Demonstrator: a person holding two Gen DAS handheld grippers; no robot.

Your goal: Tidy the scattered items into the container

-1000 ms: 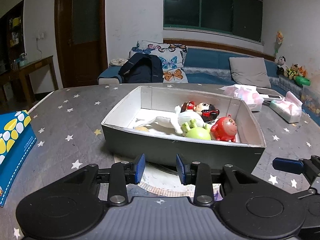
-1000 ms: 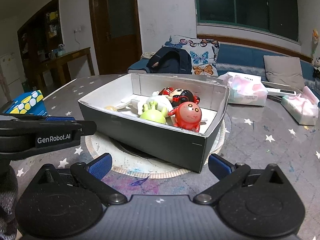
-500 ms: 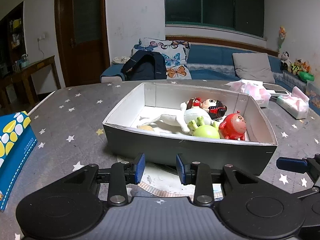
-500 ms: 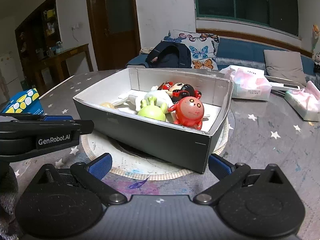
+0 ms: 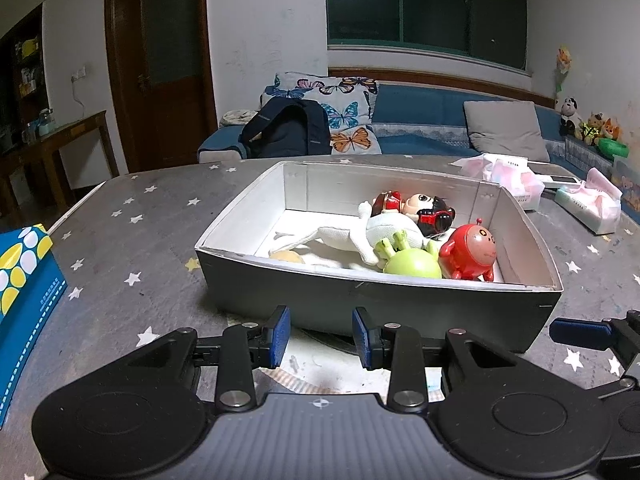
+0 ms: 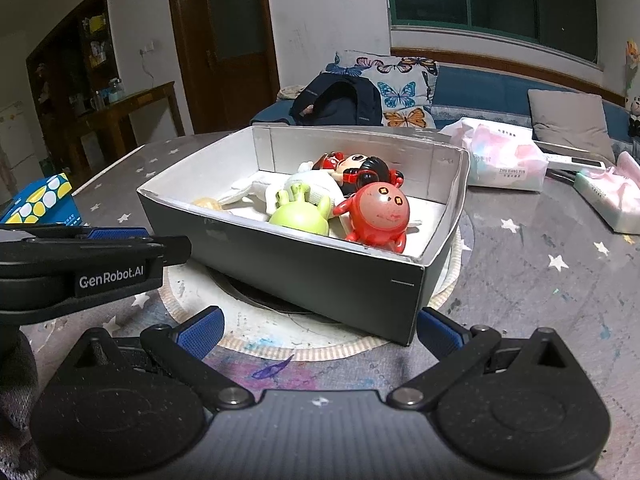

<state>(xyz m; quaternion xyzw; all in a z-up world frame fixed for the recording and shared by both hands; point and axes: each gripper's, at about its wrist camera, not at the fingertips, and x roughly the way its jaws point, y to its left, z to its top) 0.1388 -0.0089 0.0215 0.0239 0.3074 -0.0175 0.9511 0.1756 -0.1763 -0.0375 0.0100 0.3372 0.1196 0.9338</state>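
Both sets of fingers empty, toys boxed.
My left gripper (image 5: 318, 335) and right gripper (image 6: 319, 334) fingers stay apart short of the box (image 5: 372, 304); it sits closer than a second ago, red toy (image 6: 378, 216) and green toy (image 6: 299, 216) inside, so tidying looks finished.

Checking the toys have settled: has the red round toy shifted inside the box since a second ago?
No. The red round toy sits in the same spot, against the green toy near the box's near wall.
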